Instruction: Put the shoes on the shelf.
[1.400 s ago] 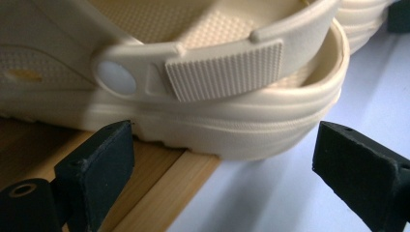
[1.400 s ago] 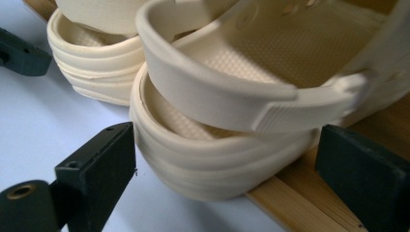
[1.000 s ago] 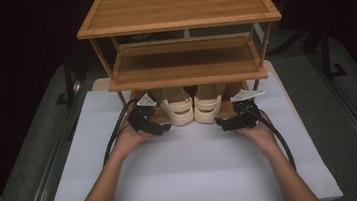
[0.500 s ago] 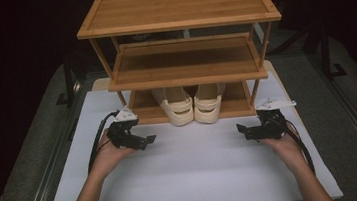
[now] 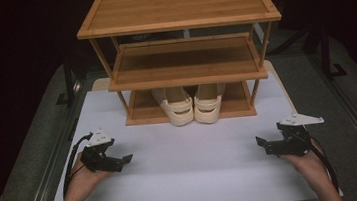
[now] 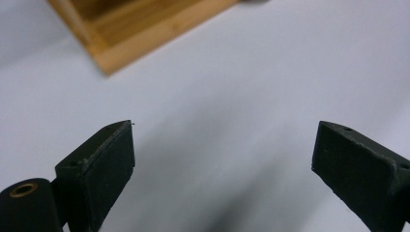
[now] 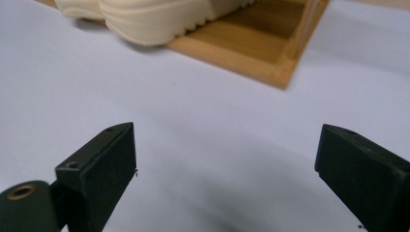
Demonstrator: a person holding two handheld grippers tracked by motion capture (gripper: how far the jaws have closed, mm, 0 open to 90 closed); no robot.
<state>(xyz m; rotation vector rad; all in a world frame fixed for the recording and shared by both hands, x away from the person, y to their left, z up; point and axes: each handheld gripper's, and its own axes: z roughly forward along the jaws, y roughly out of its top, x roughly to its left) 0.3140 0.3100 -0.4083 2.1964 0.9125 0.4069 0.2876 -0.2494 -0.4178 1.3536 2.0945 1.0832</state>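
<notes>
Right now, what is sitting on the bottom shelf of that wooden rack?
A pair of cream shoes stands side by side on the rack's bottom shelf, toes poking out front. The middle shelf covers their heels and whatever lies behind.

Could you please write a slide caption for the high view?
Both open grippers, left and right, rest apart on the white table before shelved cream sandals.

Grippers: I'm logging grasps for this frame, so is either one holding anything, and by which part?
Nothing is held. The left gripper and right gripper are both open over the white table, apart from the cream shoes.
</notes>
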